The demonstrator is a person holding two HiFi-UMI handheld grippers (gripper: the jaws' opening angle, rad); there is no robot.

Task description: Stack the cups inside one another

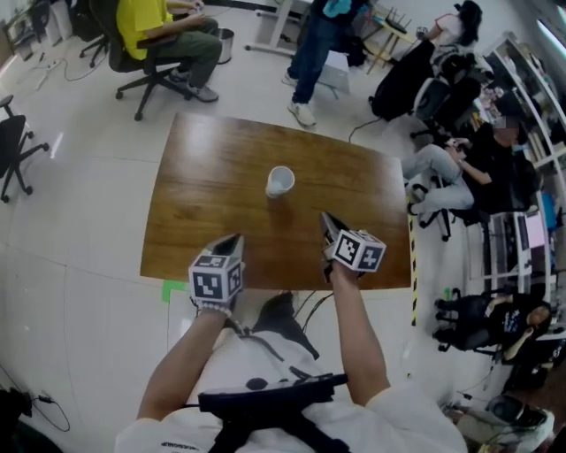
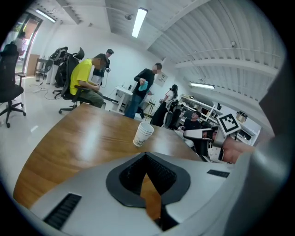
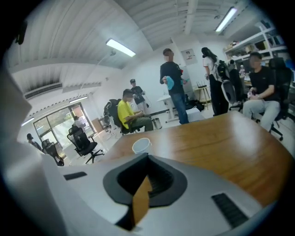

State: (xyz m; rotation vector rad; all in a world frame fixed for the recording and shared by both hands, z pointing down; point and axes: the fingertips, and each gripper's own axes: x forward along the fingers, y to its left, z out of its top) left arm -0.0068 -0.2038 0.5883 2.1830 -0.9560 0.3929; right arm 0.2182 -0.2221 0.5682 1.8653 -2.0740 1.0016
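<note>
Cups [image 1: 279, 181]: one stack on table [image 1: 203, 195]; left gripper [image 1: 235, 241], right gripper [image 1: 327, 221], fingers closed, empty.

You are in an office workroom. You stand at a wooden table [image 1: 203, 203] on a shiny white floor [image 1: 80, 221]. At 11 o'clock, a person in yellow [image 1: 141, 19] sits on a rolling chair [image 1: 126, 60]. At 2 o'clock, people sit by crowded shelves [image 1: 531, 106]. Long lights [image 2: 138, 22] hang overhead.

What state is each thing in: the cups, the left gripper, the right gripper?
cups: nested in one stack, upright on the table, apart from both grippers.
left gripper: shut, empty.
right gripper: shut, empty.
</note>
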